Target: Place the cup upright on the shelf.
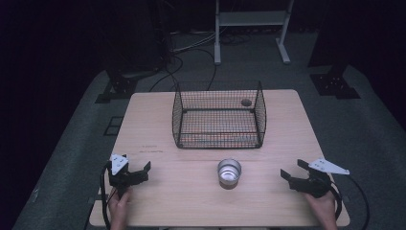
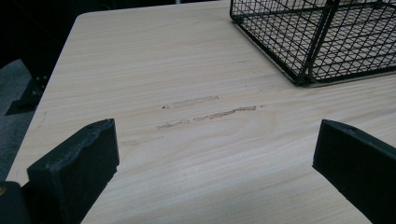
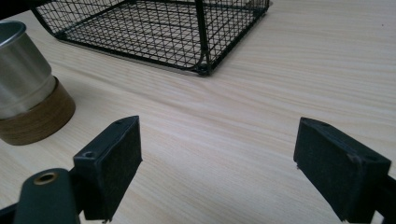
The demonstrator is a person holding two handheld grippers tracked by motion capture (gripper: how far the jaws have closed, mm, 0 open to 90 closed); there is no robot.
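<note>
Wire basket [image 1: 219, 115] at table [image 1: 158, 191] centre, 12 o'clock; metal cup [image 1: 229, 172] just below, apart from it. Left gripper [image 1: 135, 175] at 8 o'clock, right gripper [image 1: 293, 173] at 4 o'clock: jaws spread wide, empty, near front edge. Bare tabletop lies between.

- A pale wood-grain tabletop [image 1: 153, 139] with rounded corners stands on a grey carpeted floor [image 1: 373, 129].
- The room beyond the far edge is very dark; light falls mainly on the tabletop and the carpet around it.
- A white metal frame [image 1: 251, 21] with two legs stands past the far edge.
- Black cables [image 1: 177, 64] trail over the floor near the far left corner.
- Dark stand bases [image 1: 335, 84] sit on the floor off both far corners.
- Faint scuff marks [image 2: 205, 112] streak the wood.
</note>
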